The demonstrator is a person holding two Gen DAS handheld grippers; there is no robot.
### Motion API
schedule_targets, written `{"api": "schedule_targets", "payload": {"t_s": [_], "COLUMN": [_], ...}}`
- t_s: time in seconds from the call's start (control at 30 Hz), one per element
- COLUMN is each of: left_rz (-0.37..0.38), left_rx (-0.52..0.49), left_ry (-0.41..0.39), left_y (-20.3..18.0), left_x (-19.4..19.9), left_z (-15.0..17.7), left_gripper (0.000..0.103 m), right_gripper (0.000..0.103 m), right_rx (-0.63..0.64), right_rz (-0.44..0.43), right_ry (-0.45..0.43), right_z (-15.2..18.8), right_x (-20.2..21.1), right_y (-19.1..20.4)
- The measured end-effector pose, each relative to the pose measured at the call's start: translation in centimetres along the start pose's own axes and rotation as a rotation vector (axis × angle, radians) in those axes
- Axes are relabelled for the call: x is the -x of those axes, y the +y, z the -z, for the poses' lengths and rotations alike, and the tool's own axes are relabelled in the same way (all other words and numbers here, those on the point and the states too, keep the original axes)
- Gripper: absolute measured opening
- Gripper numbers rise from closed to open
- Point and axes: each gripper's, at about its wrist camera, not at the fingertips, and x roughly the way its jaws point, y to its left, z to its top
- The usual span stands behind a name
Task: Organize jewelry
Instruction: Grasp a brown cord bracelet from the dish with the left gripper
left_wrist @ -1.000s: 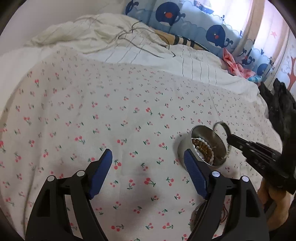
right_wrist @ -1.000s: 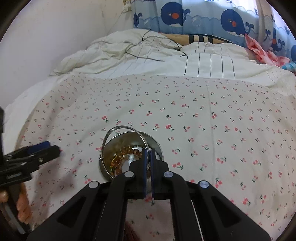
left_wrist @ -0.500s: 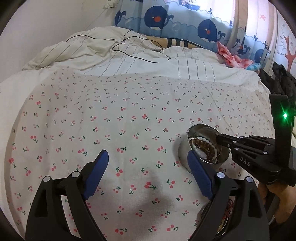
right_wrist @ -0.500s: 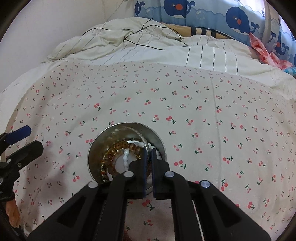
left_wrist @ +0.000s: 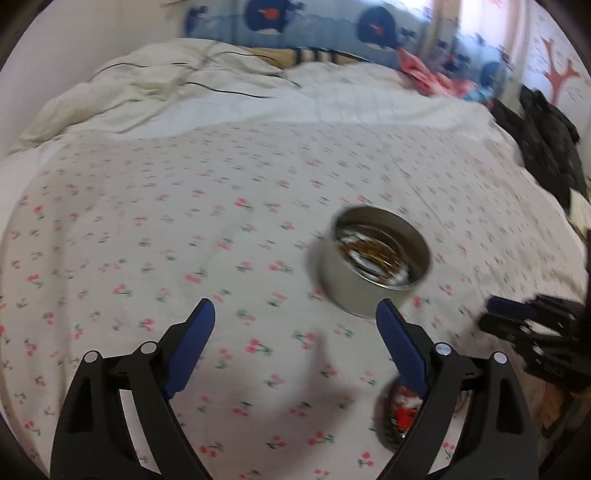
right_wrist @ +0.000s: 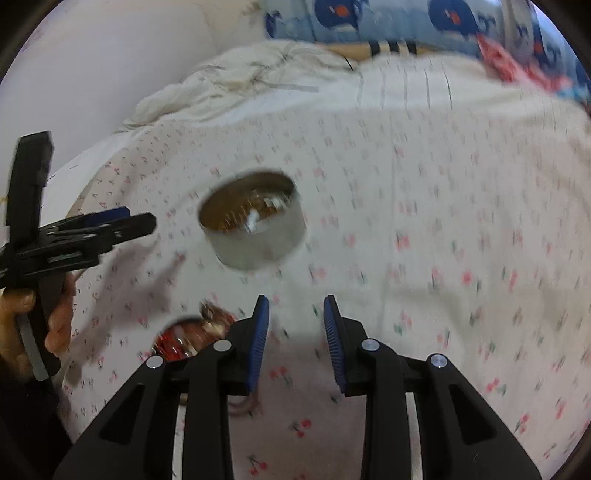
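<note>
No legible text, labels, brands or nos. in either view, both frames motion-blurred, metal tin (left_wrist: 373, 275) shows no print, bed sheet (left_wrist: 184, 221) has cherry pattern only, curtain (right_wrist: 369, 18) has whale pics only, no lettering.

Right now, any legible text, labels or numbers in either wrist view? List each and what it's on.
None legible.
Round silver metal tin: no label visible on its wall.
Black right gripper body: any marking is lost to motion blur.
Blue whale-print curtain: pictures only, no words.
</note>
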Motion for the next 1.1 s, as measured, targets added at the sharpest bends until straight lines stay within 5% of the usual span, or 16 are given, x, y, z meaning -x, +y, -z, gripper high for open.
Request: {"api": "schedule_targets", "payload": {"t_s": [0.27,0.67,0.77,0.83,0.9,0.93,1.1], "left_rz": [0.117,0.121,0.135,0.157,0.195,0.213,0.265], "left_rx": [-0.155,-0.281,-0.266,-0.250,-0.237,-0.234,-0.177], "left_ry": [0.062,0.104,0.120,0.148,0.172,0.175,0.142], "left_y": [-4.0,-7.9,-7.8,-7.5,-7.3,-7.2,-5.9], "left_x": [-0.7,-2.2,-2.5,-2.9,-3.1,-3.0,-1.9], "left_z": [1.4,3.2,3.3,3.3,3.4,3.3,2.8], "left_gripper": [0.085,0.085,0.070,0.050,0.018,0.012,0.012], "right_gripper": [0.038,0.041,0.042,0.043,0.044,0.044,0.044], "right_rx": [0.083,0.011,0.009,0.009,0.007,0.007,0.003], "right_rz": [0.057,0.033,0.029,0.028,0.027,0.028,0.022], "right_ry": [0.009,-0.012,-0.014,-0.016,-0.017,-0.018,-0.018], "right_z": [-0.1,-0.6,-0.6,-0.6,-0.6,-0.6,-0.7], "right_x": [-0.2,0.6,0.6,0.6,0.7,0.7,0.7], "right_y": [1.9,0.5,0.6,0.6,0.5,0.5,0.6]}}
